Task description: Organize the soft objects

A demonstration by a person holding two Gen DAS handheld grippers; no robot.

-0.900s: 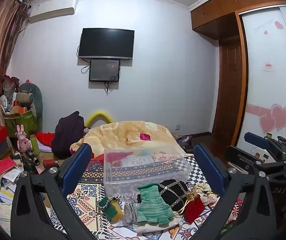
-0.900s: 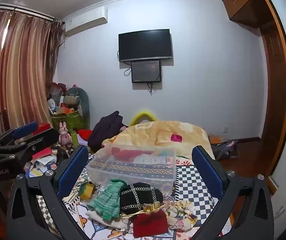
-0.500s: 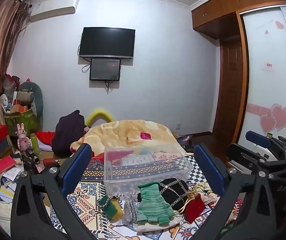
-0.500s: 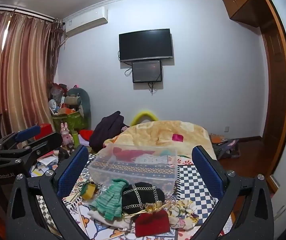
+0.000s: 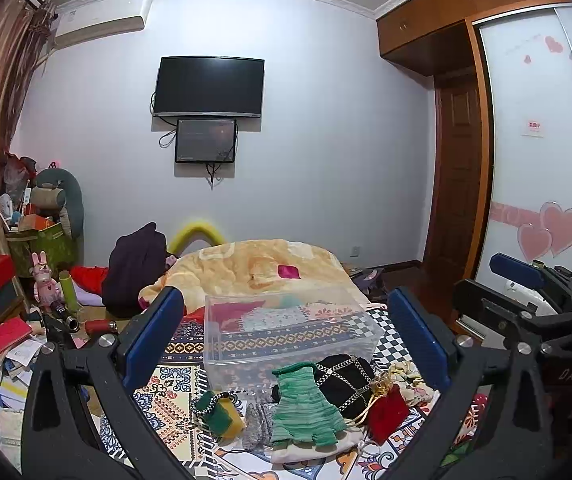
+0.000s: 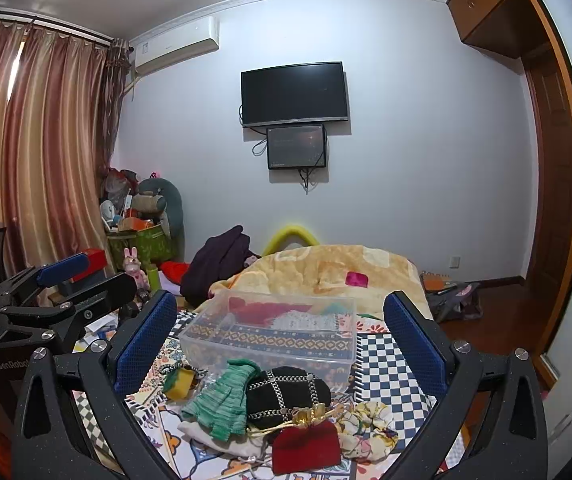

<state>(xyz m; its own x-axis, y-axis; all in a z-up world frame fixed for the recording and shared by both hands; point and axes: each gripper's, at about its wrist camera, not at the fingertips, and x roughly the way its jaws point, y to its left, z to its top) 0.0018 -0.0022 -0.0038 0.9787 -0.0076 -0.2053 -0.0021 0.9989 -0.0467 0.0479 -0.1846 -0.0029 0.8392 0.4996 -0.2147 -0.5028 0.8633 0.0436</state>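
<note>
A pile of soft things lies on the patterned bed cover: a green knit glove (image 5: 306, 408) (image 6: 222, 398), a black pouch with chains (image 5: 346, 380) (image 6: 286, 394), a red drawstring bag (image 5: 388, 412) (image 6: 306, 446), a yellow-green sponge (image 5: 222, 414) (image 6: 180, 382) and a floral scrunchie (image 6: 368, 424). An empty clear plastic bin (image 5: 286, 332) (image 6: 274, 328) stands just behind them. My left gripper (image 5: 286, 340) is open and empty above the pile. My right gripper (image 6: 282, 340) is open and empty too. Each gripper shows at the edge of the other's view.
A tan blanket (image 5: 254, 268) is heaped behind the bin, with a dark garment (image 5: 134, 264) to its left. Boxes, books and toys clutter the floor on the left (image 5: 2, 320). A wardrobe and door (image 5: 458, 200) are on the right.
Both views shift only slightly; the grippers stay open and hover in nearly the same place. Nothing on the bed has moved.
</note>
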